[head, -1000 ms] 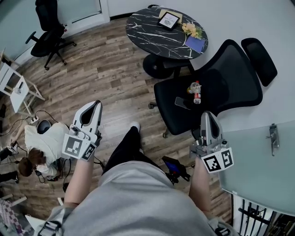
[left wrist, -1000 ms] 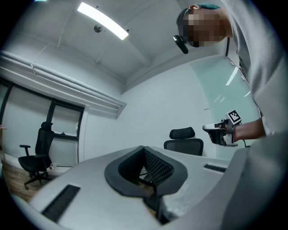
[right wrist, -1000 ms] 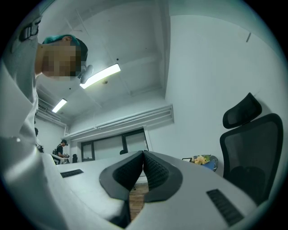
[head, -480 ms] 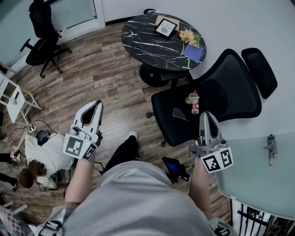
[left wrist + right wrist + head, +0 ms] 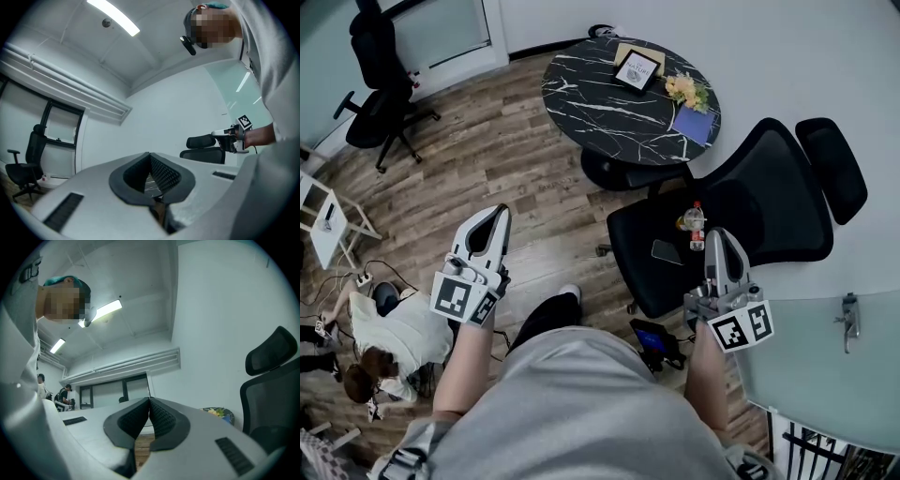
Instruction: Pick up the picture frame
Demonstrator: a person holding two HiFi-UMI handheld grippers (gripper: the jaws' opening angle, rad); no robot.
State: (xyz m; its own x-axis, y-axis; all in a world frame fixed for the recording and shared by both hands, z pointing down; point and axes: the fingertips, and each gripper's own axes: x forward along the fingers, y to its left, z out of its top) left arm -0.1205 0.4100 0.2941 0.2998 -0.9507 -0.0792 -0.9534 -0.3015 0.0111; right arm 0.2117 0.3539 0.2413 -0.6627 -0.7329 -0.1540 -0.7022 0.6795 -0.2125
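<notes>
The picture frame [image 5: 637,69], dark-edged with a white print, lies on the far side of a round black marble table [image 5: 600,103] at the top of the head view. My left gripper [image 5: 495,215] is held level over the wooden floor, far short of the table, jaws together and empty. My right gripper [image 5: 718,234] hangs over the black office chair [image 5: 741,216], also shut with nothing in it. In the left gripper view the jaw tips [image 5: 150,154] meet; in the right gripper view the tips [image 5: 149,400] meet too.
Yellow flowers [image 5: 686,89] and a blue notebook [image 5: 694,123] share the table. The chair seat holds a bottle [image 5: 695,225] and a phone [image 5: 665,250]. A glass desk [image 5: 825,366] is at the right. A crouching person [image 5: 380,337] and another chair [image 5: 380,66] are at the left.
The table, frame and chair have slid lower and nearer in the head view as I move toward them. Both grippers keep their pose and stay shut.
</notes>
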